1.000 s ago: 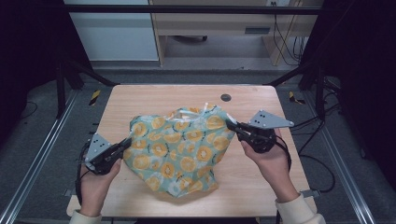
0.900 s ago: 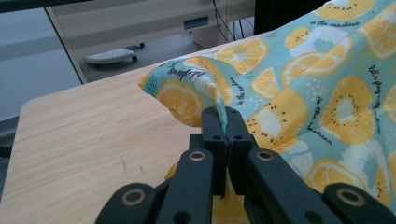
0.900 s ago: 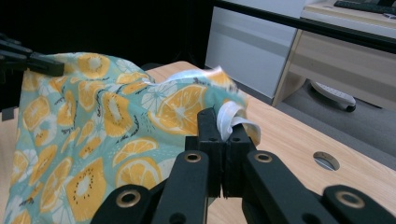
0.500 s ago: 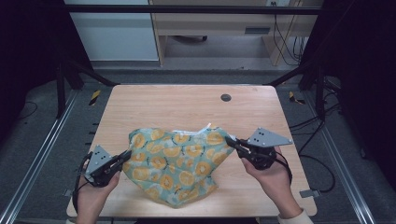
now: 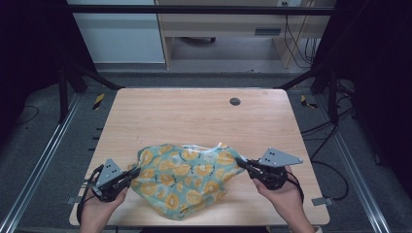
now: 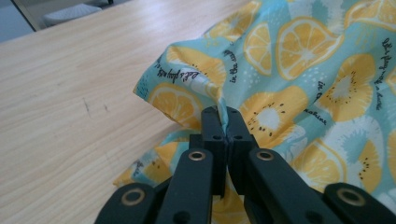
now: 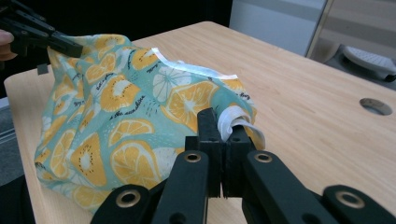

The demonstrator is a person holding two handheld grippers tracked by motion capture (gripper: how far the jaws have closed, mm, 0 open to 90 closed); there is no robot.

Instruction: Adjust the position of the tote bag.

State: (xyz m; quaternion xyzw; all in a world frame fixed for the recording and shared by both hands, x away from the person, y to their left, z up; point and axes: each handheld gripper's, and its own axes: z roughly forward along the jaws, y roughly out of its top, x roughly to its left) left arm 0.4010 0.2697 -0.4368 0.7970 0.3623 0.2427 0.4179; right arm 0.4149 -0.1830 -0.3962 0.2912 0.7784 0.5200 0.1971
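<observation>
Now left gripper (image 5: 132, 171) and right gripper (image 5: 241, 163) each pinch an opposite end of the fruit-print cloth (image 5: 187, 182), sagging between them onto the table (image 5: 194, 116).

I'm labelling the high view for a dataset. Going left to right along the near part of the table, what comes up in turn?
Left gripper → lemon-print cloth, pinched at each side → right gripper, with the person's right hand beneath it.
</observation>
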